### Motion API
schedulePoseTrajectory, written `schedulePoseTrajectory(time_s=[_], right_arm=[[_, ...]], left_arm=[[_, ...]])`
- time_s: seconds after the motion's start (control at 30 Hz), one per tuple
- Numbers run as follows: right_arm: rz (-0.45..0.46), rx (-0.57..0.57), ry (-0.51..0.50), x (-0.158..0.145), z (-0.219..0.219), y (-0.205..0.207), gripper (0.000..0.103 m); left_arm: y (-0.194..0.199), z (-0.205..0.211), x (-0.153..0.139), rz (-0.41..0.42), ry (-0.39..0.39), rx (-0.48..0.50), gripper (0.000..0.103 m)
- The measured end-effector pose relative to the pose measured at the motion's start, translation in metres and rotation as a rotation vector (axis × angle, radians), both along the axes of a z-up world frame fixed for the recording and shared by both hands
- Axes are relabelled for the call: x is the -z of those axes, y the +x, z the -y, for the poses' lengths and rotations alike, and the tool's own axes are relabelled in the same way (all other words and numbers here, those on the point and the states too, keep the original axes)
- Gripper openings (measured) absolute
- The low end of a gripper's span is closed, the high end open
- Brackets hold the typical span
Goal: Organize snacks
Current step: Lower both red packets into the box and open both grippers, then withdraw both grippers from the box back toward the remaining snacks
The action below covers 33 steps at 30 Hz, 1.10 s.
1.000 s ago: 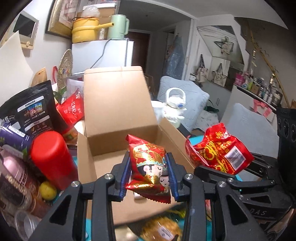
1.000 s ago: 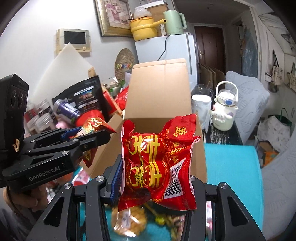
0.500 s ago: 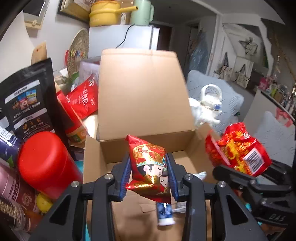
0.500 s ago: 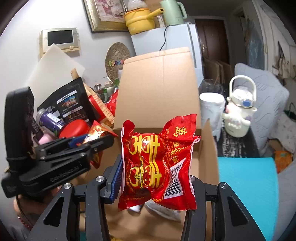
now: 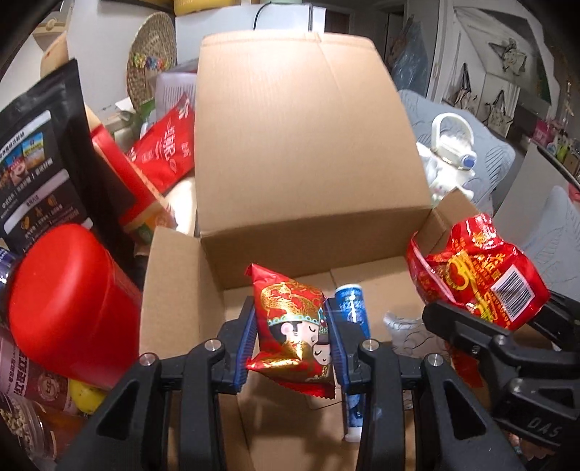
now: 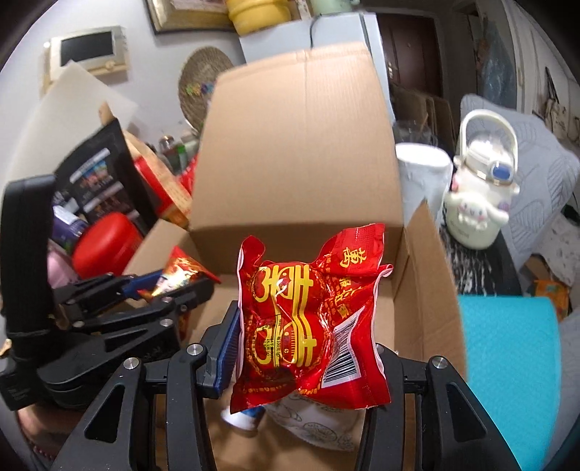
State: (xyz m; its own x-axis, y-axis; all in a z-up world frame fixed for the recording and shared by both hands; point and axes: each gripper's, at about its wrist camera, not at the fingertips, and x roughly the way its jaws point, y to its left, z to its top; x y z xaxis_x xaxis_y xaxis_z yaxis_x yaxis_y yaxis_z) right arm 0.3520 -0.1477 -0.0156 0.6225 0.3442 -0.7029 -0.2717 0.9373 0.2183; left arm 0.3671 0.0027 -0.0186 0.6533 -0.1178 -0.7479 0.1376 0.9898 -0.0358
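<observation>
Both grippers grip snacks over the open box (image 5: 308,152): left gripper (image 5: 291,342) clamps a small pack (image 5: 290,326), right gripper (image 6: 301,347) a red bag (image 6: 308,308). A blue tube (image 5: 349,304) and a white pack already lie inside. Neither held snack is dropped yet; more snacks sit outside on the left.

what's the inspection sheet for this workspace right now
surface: teal top right of the box.
job's things: open box, flap up; blue tube and white pack inside.
clutter: red jar, black pouch, red bags left of box; white bottle right.
claws: left claw shut on cartoon packet; right claw shut on red packet; both over the box.
cables: one down the fridge.
surroundings: fridge, woven mat, wall panel.
</observation>
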Motion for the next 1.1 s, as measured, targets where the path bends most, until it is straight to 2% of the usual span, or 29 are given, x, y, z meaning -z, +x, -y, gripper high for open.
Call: schedulePoseTrajectory(time_s=[0.33, 0.53, 0.67, 0.8, 0.97, 1.1], right_arm=[[-0.082, 0.034, -0.004, 0.025, 0.007, 0.010, 0.050], [-0.107, 0.020, -0.027, 0.029, 0.002, 0.009, 0.053], [-0.088, 0.026, -0.005, 0.020, 0.004, 0.006, 0.061], [-0.061, 0.033, -0.022, 0.009, 0.004, -0.001, 0.064], [-0.027, 0.048, -0.023, -0.009, 0.006, -0.012, 0.064], [0.010, 0.056, -0.040, -0.028, 0.006, -0.024, 0.064]], left_arm=[[0.012, 0.006, 0.018, -0.087, 0.045, -0.009, 0.037], [0.013, 0.015, 0.022, -0.094, 0.105, -0.014, 0.039], [0.013, 0.014, 0.021, -0.104, 0.106, -0.020, 0.039], [0.009, 0.013, 0.014, -0.100, 0.098, -0.023, 0.039], [0.000, 0.014, 0.000, -0.068, 0.089, -0.024, 0.056], [-0.013, 0.012, -0.023, -0.014, 0.082, -0.030, 0.056]])
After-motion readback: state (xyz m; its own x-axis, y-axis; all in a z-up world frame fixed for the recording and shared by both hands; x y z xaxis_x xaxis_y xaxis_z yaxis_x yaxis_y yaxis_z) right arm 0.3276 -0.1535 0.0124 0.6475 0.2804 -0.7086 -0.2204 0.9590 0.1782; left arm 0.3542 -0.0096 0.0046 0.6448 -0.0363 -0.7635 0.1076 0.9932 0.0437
